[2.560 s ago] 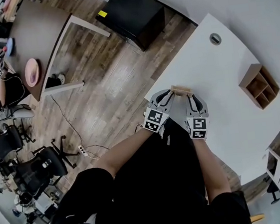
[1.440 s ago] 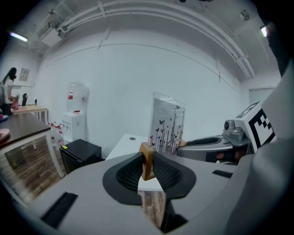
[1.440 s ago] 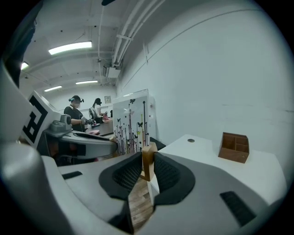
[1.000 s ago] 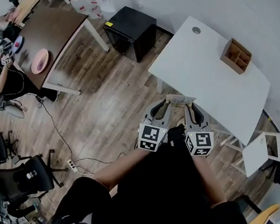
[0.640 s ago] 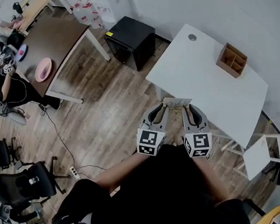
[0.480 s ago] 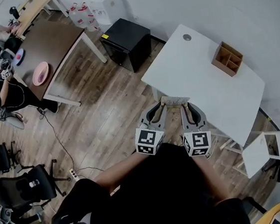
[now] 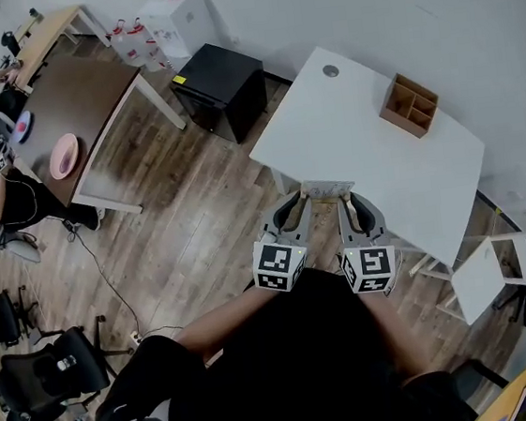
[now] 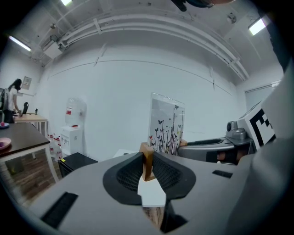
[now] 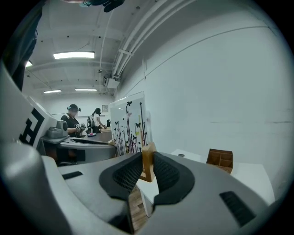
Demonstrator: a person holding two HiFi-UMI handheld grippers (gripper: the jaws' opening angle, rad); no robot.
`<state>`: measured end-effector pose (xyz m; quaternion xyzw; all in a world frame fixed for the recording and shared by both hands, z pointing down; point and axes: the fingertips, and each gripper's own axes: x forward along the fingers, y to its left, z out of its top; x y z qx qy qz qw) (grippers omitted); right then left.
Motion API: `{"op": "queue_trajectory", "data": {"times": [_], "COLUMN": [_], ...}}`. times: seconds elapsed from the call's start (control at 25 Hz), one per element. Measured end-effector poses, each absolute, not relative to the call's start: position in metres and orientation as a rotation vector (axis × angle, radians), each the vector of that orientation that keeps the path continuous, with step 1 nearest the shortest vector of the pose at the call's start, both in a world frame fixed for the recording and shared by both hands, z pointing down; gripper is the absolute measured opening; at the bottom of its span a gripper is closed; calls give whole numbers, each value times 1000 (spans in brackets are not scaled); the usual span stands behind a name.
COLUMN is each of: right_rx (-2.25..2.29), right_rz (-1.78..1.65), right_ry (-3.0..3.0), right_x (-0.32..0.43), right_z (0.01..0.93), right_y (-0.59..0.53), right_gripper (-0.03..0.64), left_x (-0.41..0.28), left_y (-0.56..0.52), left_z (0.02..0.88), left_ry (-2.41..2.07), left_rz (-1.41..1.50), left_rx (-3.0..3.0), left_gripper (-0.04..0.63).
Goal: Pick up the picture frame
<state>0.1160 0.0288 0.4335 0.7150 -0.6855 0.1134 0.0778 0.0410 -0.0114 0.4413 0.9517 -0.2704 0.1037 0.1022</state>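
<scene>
The picture frame (image 7: 328, 189) is a clear pane printed with thin stems and butterflies, set in a wooden base. It hangs in the air in front of me, above the near edge of the white table (image 7: 367, 127). My left gripper (image 7: 292, 202) is shut on the left wooden end (image 8: 147, 160) of the base, and my right gripper (image 7: 353, 201) is shut on the right wooden end (image 9: 148, 161). The pane (image 8: 166, 130) stands upright between the two grippers; in the right gripper view the pane (image 9: 129, 125) rises to the left of the jaws.
A wooden compartment organiser (image 7: 408, 103) sits at the far side of the white table. A black cabinet (image 7: 219, 89) stands on the wood floor to the left, a brown table (image 7: 72, 109) further left. A white chair (image 7: 489, 264) is at the right.
The frame has left the table and now hangs above its near edge between both grippers. The table and room look smaller and further below than before.
</scene>
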Motion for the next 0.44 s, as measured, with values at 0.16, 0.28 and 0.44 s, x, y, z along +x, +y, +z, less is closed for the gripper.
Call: {"op": "queue_trajectory", "data": {"times": [0.16,0.28,0.44], "right_rx": [2148,2146,2143], "right_rz": [345,348,350], "right_ry": [-2053,-2066,-2077], "right_x": [111,100,85], "right_z": [438,441,443], "right_y": [28,24,20], "right_gripper": [87,87,86], "left_x": [37,25,10], "left_y": [-13,-16,-20], "left_z": [447,450,450], "left_ry": [-789,-795,-802], "left_rz": [316,320,319], "left_rx": [2815,2811,2806], "left_gripper": [71,71,71]}}
